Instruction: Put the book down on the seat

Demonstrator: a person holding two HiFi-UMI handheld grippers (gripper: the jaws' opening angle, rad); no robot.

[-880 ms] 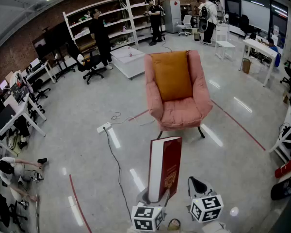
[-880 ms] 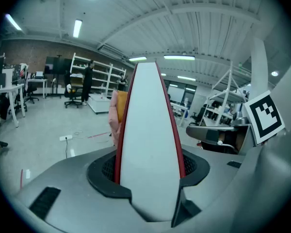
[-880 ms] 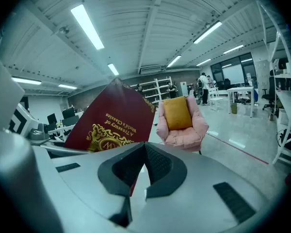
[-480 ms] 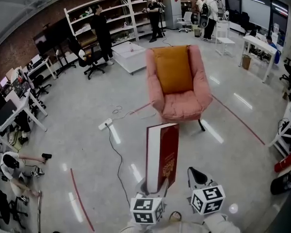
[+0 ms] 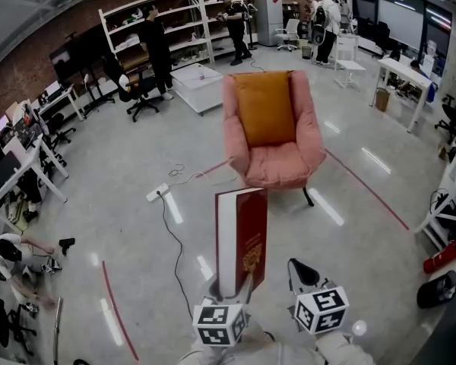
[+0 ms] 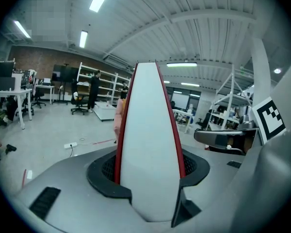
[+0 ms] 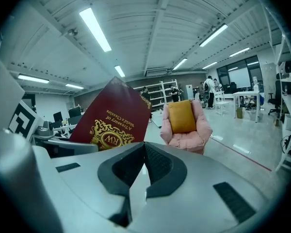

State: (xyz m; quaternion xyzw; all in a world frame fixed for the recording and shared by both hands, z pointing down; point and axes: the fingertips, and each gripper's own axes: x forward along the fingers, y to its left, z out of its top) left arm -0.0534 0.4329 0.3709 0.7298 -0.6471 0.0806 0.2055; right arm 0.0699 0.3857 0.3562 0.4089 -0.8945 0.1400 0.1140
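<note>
Red book [image 5: 242, 238] stands upright in left gripper [image 5: 229, 291], jaws clamped on its lower edge. The bottom is hidden btwn the pads, and in the left gripper view the page edge blocks nearly all of the pink armchair [image 5: 273, 139]. The book is in the air, well short of the seat [image 5: 280, 166]; an orange cushion [image 5: 266, 116] leans on the backrest. Just beside it, right gripper [image 5: 302, 271] has jaws closed together, nothing btwn them. Rear shelves [image 5: 178, 21]: contents too small to tell.
</note>
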